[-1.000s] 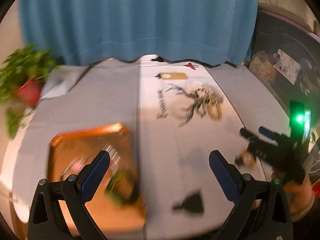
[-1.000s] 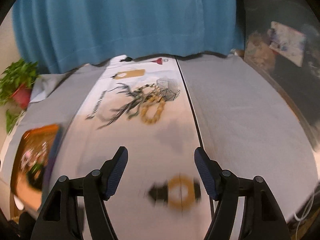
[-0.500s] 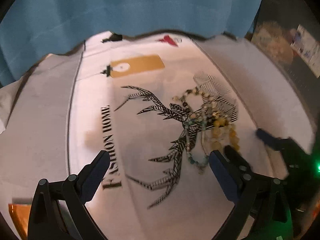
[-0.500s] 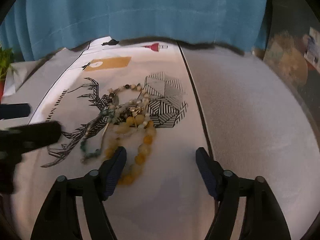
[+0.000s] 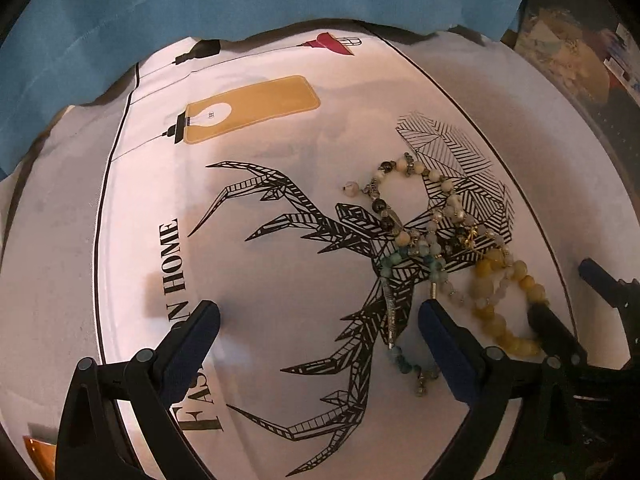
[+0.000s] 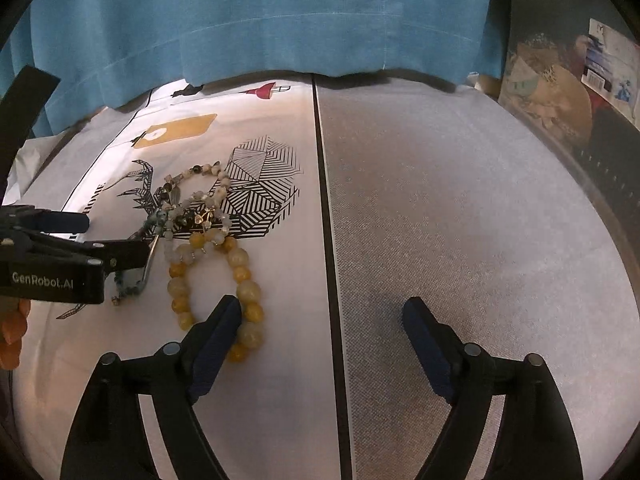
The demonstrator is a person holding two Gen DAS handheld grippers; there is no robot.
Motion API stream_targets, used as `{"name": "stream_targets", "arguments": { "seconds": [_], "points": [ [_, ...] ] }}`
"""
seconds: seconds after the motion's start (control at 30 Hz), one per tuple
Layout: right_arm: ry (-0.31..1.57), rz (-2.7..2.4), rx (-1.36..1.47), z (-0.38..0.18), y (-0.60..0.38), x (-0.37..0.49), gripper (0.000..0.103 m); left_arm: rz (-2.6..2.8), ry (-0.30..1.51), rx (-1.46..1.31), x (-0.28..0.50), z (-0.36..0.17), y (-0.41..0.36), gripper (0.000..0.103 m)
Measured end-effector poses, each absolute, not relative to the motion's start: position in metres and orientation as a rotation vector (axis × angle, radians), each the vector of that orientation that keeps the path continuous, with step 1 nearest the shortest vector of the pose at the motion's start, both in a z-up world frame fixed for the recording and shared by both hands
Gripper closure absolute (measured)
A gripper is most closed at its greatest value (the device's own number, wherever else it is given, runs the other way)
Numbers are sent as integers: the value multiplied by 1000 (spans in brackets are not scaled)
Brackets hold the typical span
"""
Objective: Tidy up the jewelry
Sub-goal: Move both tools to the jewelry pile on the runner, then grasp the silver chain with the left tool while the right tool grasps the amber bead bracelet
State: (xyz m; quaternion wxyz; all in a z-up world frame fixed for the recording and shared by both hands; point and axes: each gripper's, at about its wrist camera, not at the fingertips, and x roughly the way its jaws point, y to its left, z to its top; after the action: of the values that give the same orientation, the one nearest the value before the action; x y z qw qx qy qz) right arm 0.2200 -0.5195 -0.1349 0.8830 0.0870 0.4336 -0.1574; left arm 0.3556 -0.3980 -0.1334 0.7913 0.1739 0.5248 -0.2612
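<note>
Both black grippers gape wide: left gripper [image 5: 318,330], right gripper [image 6: 322,326]. A tangled pile of beaded bracelets [image 5: 436,240], count unclear, lies between them; one chunky yellow bead bracelet [image 6: 218,280] touches the right gripper's left finger.

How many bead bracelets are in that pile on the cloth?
3 that I can tell apart: a big yellow bead bracelet nearest the right gripper, a teal bead strand by the left gripper, and a pale mixed-bead strand at the far end. The tangle may hide more.
</note>
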Motion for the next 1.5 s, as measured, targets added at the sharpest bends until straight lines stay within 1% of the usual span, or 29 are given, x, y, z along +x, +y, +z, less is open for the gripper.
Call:
{"name": "stream_targets", "arguments": {
  "seconds": [0.03, 0.07, 0.1, 0.13, 0.17, 0.2, 0.23, 0.27, 0.4, 0.53, 0.63, 0.83, 1.17, 1.33, 1.5],
  "points": [
    [903, -327, 181, -134, -520, 220, 19, -571, 1120, 377, 353, -131, -398, 21],
    [903, -327, 181, -134, -519, 220, 19, -588, 1104, 382, 348, -128, -397, 29],
    [903, -329, 180, -134, -519, 220, 21, -605, 1094, 388, 345, -126, -398, 53],
    [900, -324, 178, -134, -518, 219, 33, -632, 1086, 397, 339, -122, -399, 83],
    [888, -307, 167, -132, -515, 219, 44, -656, 1090, 404, 333, -121, -401, 97],
    [880, -296, 156, -132, -512, 218, 69, -666, 1094, 409, 329, -121, -403, 102],
    [874, -272, 134, -130, -507, 219, 87, -678, 1094, 412, 324, -121, -404, 102],
    [874, -254, 115, -130, -502, 219, 90, -695, 1101, 404, 319, -120, -404, 102],
    [883, -253, 127, -125, -503, 209, 90, -719, 1125, 330, 299, -109, -392, 102],
    [807, -317, 130, -93, -511, 178, 90, -732, 1092, 275, 269, -78, -367, 102],
    [747, -324, 197, -72, -515, 141, 90, -741, 1063, 251, 247, -55, -350, 102],
    [741, -323, 214, -49, -502, 91, 90, -741, 1027, 214, 195, -19, -311, 102],
    [719, -235, 155, -3, -432, -4, 90, -653, 965, 159, 99, 24, -224, 102],
    [758, -161, 100, -4, -381, -42, 90, -647, 945, 137, 42, 33, -177, 102],
    [793, -84, 61, -6, -329, -81, 90, -628, 942, 99, -4, 29, -137, 102]
  ]
}}
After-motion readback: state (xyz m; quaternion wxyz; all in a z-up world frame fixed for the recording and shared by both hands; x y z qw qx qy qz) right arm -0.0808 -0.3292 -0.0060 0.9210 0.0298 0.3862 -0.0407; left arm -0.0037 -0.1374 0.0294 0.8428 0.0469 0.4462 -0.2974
